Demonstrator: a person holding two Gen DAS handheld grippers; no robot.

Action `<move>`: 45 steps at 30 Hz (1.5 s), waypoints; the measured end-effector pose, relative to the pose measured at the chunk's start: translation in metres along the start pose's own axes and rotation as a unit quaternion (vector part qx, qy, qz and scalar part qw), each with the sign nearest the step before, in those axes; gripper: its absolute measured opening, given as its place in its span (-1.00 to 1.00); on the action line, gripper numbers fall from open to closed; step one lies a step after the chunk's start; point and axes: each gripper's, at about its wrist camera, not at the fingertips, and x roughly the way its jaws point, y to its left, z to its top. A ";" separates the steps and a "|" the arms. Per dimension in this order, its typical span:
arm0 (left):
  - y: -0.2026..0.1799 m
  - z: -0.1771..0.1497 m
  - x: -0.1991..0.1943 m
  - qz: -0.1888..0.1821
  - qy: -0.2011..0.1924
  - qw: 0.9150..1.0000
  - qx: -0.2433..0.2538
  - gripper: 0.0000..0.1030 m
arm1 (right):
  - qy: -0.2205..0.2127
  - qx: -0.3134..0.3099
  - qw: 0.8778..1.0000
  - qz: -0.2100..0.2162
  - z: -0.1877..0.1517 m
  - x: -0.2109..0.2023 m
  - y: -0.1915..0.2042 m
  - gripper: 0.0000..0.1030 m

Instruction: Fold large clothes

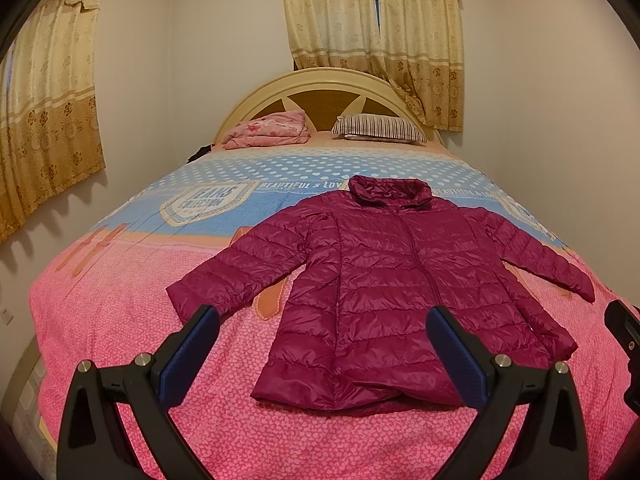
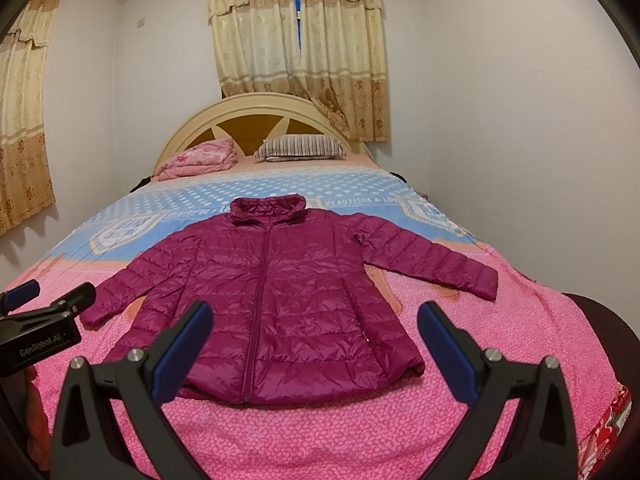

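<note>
A magenta quilted puffer jacket [image 1: 384, 280] [image 2: 280, 296] lies flat and zipped on the bed, collar toward the headboard, both sleeves spread outward. My left gripper [image 1: 322, 320] hovers open above the jacket's hem and left sleeve cuff, nothing between its blue pads. My right gripper [image 2: 314, 316] is also open, raised over the jacket's lower front. The left gripper [image 2: 48, 296] also shows at the left edge of the right wrist view. A black part of the right gripper's body [image 1: 624, 344] pokes in at the right edge of the left wrist view.
The bed [image 1: 120, 320] has a pink and blue patterned cover. Near the cream headboard [image 1: 320, 88] lie a folded pink blanket [image 1: 268, 130] and a striped pillow [image 1: 380, 128]. Walls flank both sides; curtains [image 2: 300, 52] hang behind. A dark footboard [image 2: 608, 320] curves at the right.
</note>
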 end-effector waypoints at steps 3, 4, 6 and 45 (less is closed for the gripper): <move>0.000 0.001 0.000 0.000 0.000 1.000 -0.001 0.98 | 0.001 -0.001 1.000 0.001 0.000 0.000 0.000 1.00; 0.001 0.000 0.000 0.000 0.000 1.000 -0.001 0.98 | 0.001 -0.001 1.000 0.001 0.000 0.000 0.000 1.00; 0.001 0.000 0.000 0.000 0.000 1.000 -0.001 0.98 | 0.001 -0.001 1.000 0.000 0.000 0.000 0.000 1.00; 0.006 0.002 -0.001 0.001 -0.003 1.000 -0.008 0.98 | 0.004 0.000 1.000 0.003 -0.002 0.000 0.002 1.00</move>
